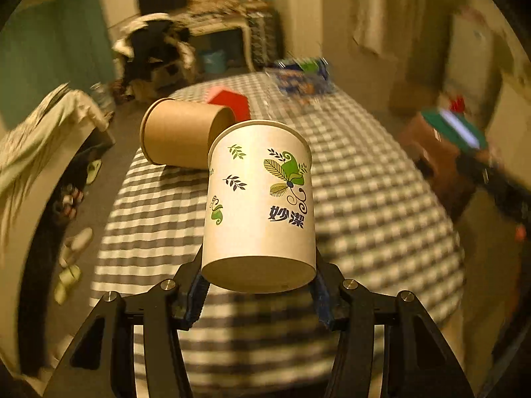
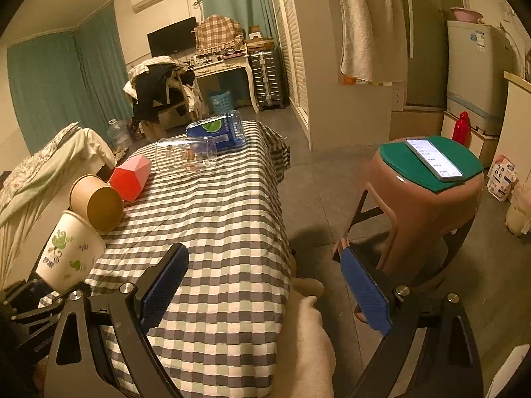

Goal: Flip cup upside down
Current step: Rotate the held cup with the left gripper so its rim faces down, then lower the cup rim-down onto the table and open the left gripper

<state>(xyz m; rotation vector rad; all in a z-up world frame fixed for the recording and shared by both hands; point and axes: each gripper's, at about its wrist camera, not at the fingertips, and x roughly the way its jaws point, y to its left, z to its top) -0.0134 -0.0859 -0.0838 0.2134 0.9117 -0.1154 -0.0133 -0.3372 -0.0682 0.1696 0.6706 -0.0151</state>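
Left gripper [image 1: 259, 293] is showing a matte black frame of flat angular arms with triangular cut-outs, and round silver screw heads are glinting at each joint, four across the top of the linkage. Its fingers [image 1: 198, 298] are showing dark blue, ribbed pads, one at 9 o'clock and one at 3 o'clock of the frame's centre. Right gripper [image 2: 265, 293] is wearing the same black skeleton frame with silver screws, and its fingers [image 2: 365, 293] are carrying long rectangular blue pads with a fine dimpled texture. At 6 o'clock between them, a beige trouser leg [image 2: 312, 338] is showing.
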